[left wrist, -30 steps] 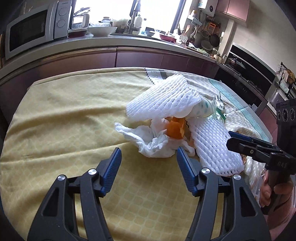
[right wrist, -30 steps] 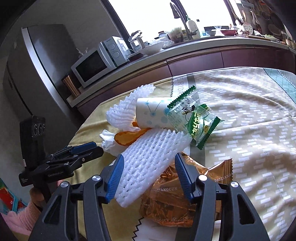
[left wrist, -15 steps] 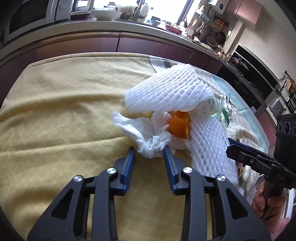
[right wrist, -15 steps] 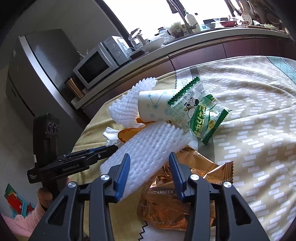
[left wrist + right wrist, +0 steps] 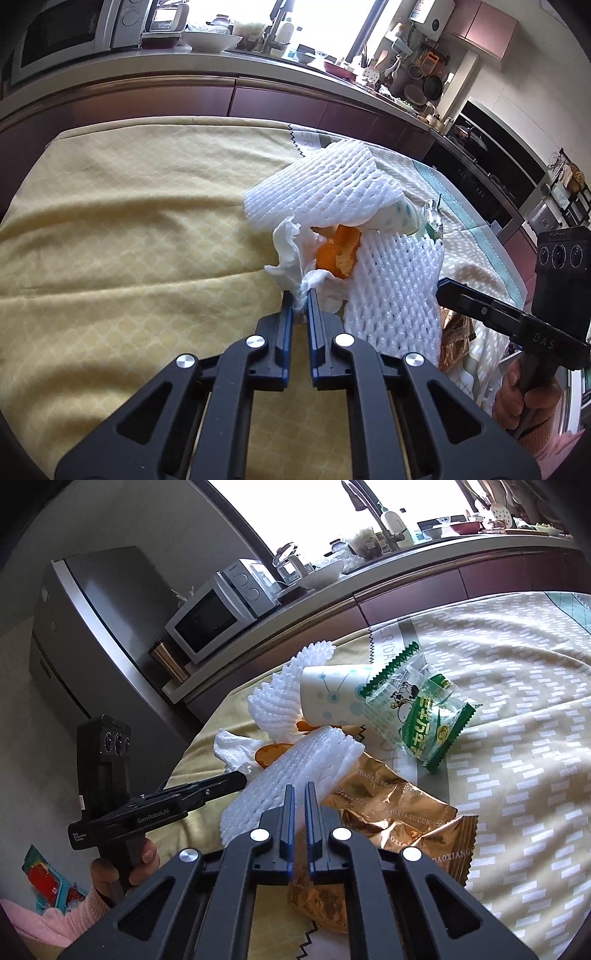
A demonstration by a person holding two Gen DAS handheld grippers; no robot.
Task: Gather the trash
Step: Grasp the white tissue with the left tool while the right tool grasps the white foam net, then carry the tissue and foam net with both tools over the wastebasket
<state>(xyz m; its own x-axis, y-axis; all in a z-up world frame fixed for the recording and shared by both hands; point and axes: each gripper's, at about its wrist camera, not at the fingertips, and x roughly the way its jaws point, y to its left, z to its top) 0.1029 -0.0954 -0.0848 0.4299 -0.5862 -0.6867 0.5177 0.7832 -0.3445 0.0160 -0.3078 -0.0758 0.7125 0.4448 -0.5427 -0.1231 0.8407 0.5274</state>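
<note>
A pile of trash lies on the yellow tablecloth [image 5: 129, 221]. My left gripper [image 5: 300, 297] is closing its jaws and pinches the near edge of a crumpled white tissue [image 5: 291, 251], next to orange peel [image 5: 338, 254]. Above the peel, a white foam net [image 5: 321, 184] drapes over a paper cup [image 5: 332, 698]. A second foam net [image 5: 295, 764] lies on a gold wrapper [image 5: 395, 812]. My right gripper [image 5: 299, 788] is closing its jaws on this net's near edge. A green snack wrapper [image 5: 421, 709] leans on the cup.
A kitchen counter with a microwave [image 5: 218, 609] and a sink runs behind the table, and a grey fridge [image 5: 92, 627] stands at the left. A person's hand [image 5: 140, 856] in a pink sleeve holds the left gripper's handle. Bare cloth stretches left of the pile.
Both grippers went from wide open to shut. The left closed on the tissue and lifted its edge. The right closed on the lower foam net.
</note>
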